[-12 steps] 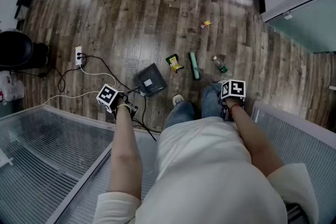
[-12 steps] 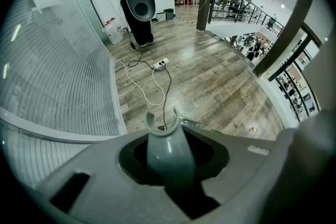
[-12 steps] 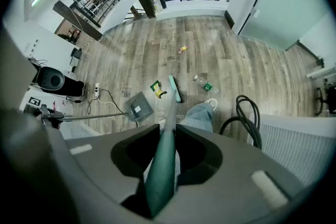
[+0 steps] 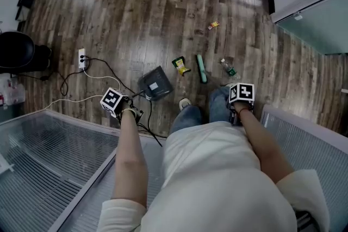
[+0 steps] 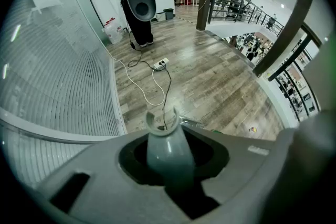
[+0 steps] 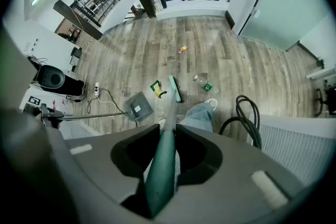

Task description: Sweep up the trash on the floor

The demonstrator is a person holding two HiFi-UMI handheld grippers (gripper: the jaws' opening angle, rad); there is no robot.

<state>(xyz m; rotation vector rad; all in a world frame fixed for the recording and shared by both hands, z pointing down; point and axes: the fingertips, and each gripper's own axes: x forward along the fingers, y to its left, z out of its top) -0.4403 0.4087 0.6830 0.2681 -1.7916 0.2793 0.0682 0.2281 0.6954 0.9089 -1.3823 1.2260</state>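
Note:
In the head view my left gripper point(image 4: 124, 106) is shut on the thin handle of a grey dustpan point(image 4: 155, 85) that rests on the wood floor. In the left gripper view the handle's clip end point(image 5: 164, 140) stands up between the jaws. My right gripper point(image 4: 240, 99) is shut on a teal broom handle point(image 6: 163, 165); the green broom head point(image 4: 201, 68) lies on the floor ahead of my feet. A yellow-green packet point(image 4: 180, 65) lies beside the broom head. A plastic bottle point(image 4: 227, 68) sits to its right. A small wrapper point(image 4: 213, 25) lies farther off.
A white power strip point(image 4: 81, 57) with loose cables point(image 4: 103, 81) lies left of the dustpan. A black rounded object point(image 4: 16, 51) stands at far left. Ribbed glass panels point(image 4: 49, 155) flank me on both sides. A black hose loop point(image 6: 244, 118) hangs by the right panel.

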